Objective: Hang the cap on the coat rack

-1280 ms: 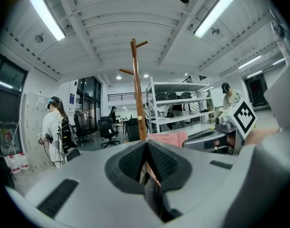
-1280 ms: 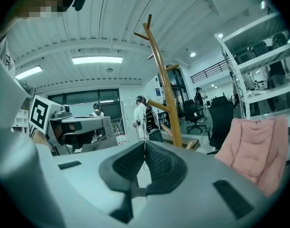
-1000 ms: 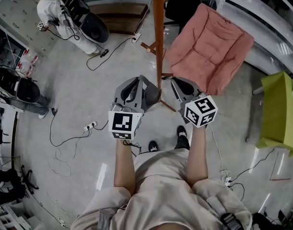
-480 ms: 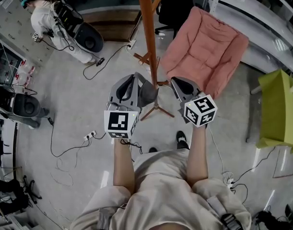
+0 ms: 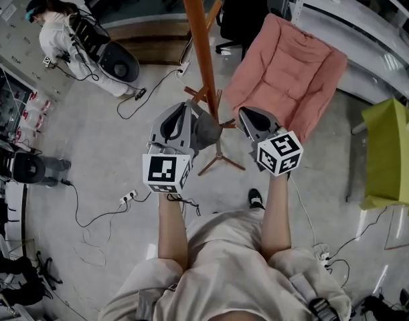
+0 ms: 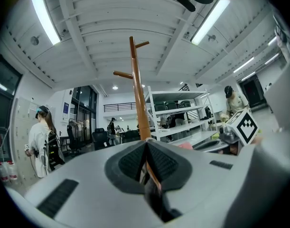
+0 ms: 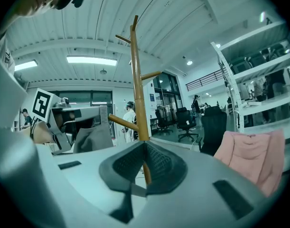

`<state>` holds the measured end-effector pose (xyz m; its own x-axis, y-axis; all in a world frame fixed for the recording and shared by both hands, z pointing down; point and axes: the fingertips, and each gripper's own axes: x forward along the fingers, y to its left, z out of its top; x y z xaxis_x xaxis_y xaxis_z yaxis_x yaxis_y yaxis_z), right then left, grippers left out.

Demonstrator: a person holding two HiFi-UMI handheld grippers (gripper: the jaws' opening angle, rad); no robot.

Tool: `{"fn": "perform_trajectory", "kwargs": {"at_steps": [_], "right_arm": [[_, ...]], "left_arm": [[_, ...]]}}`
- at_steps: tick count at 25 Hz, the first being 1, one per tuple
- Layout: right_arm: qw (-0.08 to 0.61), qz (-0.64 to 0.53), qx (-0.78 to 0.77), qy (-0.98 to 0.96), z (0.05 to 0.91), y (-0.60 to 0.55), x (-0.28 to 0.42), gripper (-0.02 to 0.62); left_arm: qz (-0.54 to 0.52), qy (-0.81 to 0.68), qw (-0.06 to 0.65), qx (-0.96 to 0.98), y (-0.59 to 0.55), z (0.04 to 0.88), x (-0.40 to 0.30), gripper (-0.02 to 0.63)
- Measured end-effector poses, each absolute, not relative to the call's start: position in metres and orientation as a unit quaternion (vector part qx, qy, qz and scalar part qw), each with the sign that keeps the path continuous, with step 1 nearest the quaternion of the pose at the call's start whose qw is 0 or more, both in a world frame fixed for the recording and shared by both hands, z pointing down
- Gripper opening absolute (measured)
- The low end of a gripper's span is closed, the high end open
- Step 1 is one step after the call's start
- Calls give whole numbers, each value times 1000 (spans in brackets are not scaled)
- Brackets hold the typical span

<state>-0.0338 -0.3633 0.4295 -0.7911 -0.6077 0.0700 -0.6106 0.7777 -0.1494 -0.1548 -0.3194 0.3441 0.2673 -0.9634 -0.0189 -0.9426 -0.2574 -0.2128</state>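
- Beside the coat rack [image 5: 199,59], on its left in the head view, the left gripper [image 5: 185,116] is clamped tight on the grey cap [image 5: 205,131]. The cap's cloth bunches just short of the pole.
- Compared with a second ago, the rack's pole has slid leftward across the head view, and an upper peg now shows at the top edge. Both grippers keep their places in front of the person, who appears to be closing on the rack.
- Judged from this, the cap is not yet hung and must still be lifted to a peg.
- Right of the rack's pole, the right gripper [image 5: 252,116] has its jaws pressed together with nothing between them.
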Motion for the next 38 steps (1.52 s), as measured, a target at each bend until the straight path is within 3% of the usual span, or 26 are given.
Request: {"fn": "perform_trajectory", "kwargs": {"at_steps": [38], "right_arm": [[26, 102, 355, -929, 444, -385, -10, 5]], "left_arm": [[-93, 599, 32, -795, -367, 399, -171, 12]]}}
